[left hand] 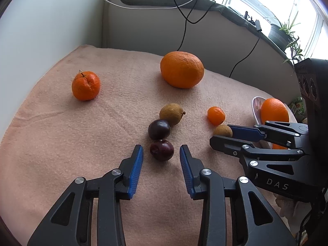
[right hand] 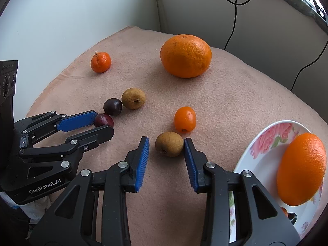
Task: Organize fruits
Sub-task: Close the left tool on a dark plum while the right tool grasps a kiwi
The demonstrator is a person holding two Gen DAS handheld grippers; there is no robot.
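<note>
On a peach cloth lie a big orange [left hand: 182,69] [right hand: 185,56], a mandarin with a stem [left hand: 85,85] [right hand: 100,62], a small kumquat [left hand: 215,115] [right hand: 185,119], two brown longans [left hand: 171,114] [right hand: 169,144] and two dark cherries [left hand: 159,129]. My left gripper [left hand: 161,151] is open with the near cherry [left hand: 162,149] [right hand: 103,120] between its tips. My right gripper [right hand: 166,143] is open around the near longan, its right pad touching it. A flowered plate [right hand: 264,143] on the right holds another orange [right hand: 301,169].
Walls stand behind the cloth on the left and at the back, with black and white cables hanging down. A windowsill with a potted plant [left hand: 285,30] runs along the upper right. The cloth's edge curves off at the left.
</note>
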